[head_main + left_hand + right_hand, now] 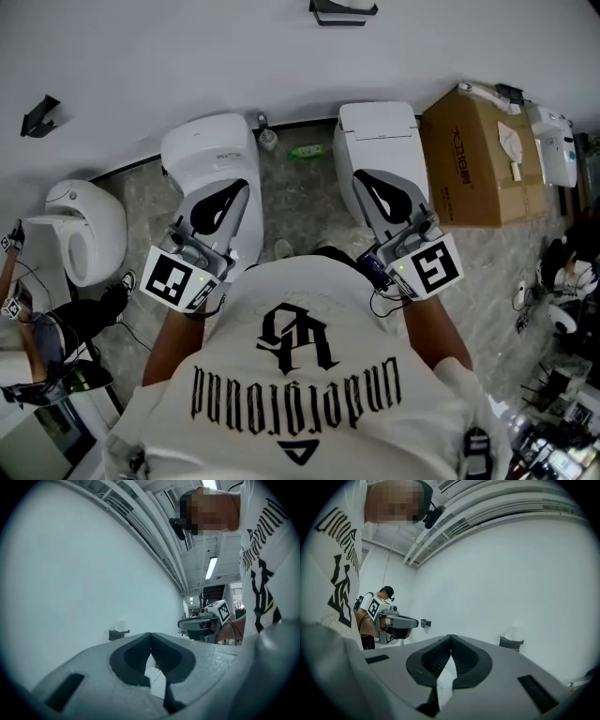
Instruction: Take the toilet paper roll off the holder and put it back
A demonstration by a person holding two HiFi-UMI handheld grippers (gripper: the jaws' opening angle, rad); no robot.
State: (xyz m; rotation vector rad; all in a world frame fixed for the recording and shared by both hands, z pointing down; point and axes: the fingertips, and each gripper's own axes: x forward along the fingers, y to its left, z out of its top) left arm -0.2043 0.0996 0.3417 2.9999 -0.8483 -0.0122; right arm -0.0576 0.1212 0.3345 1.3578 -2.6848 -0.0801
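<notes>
A black wall holder (342, 11) hangs high on the white wall, and the white toilet paper roll (514, 633) sits on it. The holder (512, 642) shows at the right of the right gripper view. In the left gripper view the roll (121, 626) is a pale shape on its holder (118, 633). I hold both grippers close to my chest, well short of the wall. My left gripper (232, 190) is shut and empty, with its jaws meeting tip to tip (150, 633). My right gripper (372, 180) is likewise shut with nothing in it (450, 636).
A second black holder (40, 114) is fixed further left on the wall. Below me stand two white toilets (211, 150) (378, 131), and a third (84, 225) is at the left. A cardboard box (478, 159) sits on the floor at the right. Another person (375, 616) stands along the wall.
</notes>
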